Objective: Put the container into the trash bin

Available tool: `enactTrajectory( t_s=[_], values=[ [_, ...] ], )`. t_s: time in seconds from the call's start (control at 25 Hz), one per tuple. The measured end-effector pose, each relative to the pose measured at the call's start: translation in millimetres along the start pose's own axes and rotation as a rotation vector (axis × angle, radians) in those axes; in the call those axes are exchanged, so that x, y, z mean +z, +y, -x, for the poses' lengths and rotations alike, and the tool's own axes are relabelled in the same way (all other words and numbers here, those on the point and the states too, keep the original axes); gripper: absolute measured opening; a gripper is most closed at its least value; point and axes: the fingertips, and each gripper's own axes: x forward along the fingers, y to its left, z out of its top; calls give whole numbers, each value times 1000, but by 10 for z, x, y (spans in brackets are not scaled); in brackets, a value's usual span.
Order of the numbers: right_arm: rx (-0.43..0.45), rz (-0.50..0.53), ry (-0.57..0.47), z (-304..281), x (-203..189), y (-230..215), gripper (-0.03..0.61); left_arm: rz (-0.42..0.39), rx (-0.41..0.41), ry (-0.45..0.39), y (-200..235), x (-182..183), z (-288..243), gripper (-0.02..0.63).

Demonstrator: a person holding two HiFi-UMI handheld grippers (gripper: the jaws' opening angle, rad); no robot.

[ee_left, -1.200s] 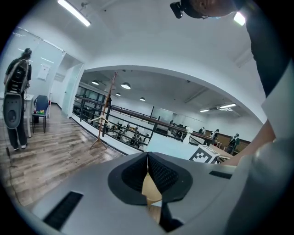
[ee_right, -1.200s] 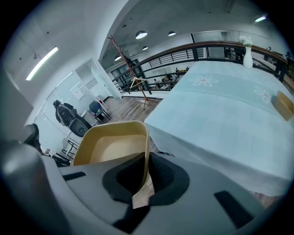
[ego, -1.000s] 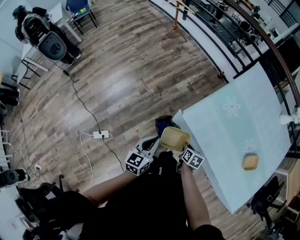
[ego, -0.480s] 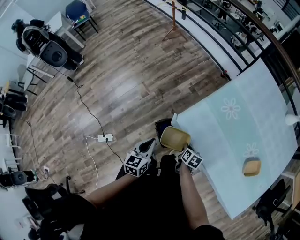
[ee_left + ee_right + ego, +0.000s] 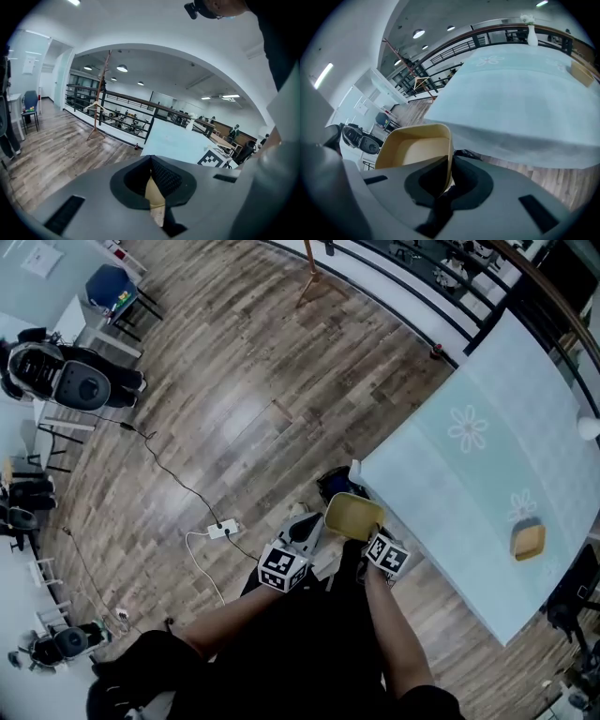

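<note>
Wood floor (image 5: 234, 418) fills the head view. Left of the trash bin (image 5: 333, 486), my left gripper (image 5: 157, 206) has its fingers pinched on a thin beige strip (image 5: 154, 197), which only that gripper's own view shows. The container (image 5: 351, 517) hangs at the bin's near edge, its wall clamped in the fingers of the right gripper (image 5: 446, 180). I judge this to be the carry. The next move is to centre the container over the bin's mouth and release it.

Two grippers: left gripper (image 5: 307, 527), right gripper (image 5: 362, 532). Two containers: one at centre (image 5: 352, 516), one at right (image 5: 528, 541). One bin (image 5: 335, 486), one table (image 5: 441, 479), one power strip (image 5: 222, 530), one chair (image 5: 110, 289) at upper left, one tan scrap (image 5: 155, 199).
</note>
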Motion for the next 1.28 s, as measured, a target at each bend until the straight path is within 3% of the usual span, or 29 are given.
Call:
enactTrajectory(
  t_s=[0.48, 0.72, 0.96, 1.16, 1.28],
  values=[
    [-193, -302, -7, -614, -828, 87, 39, -110, -294, 121, 541, -215, -67, 14],
    [-214, -488, -81, -976, -929, -70, 40, -134, -369, 157, 565, -353, -215, 14],
    [-240, -563, -139, -1433, -962, -365, 40, -145, -400, 181, 560, -601, -416, 14],
    [-253, -672, -156, -1969, -1258, -470, 40, -162, -411, 239, 703, -919, -424, 14],
    [-264, -681, -164, -2219, -1377, -620, 41, -172, -421, 254, 715, -1045, -451, 14]
  ],
)
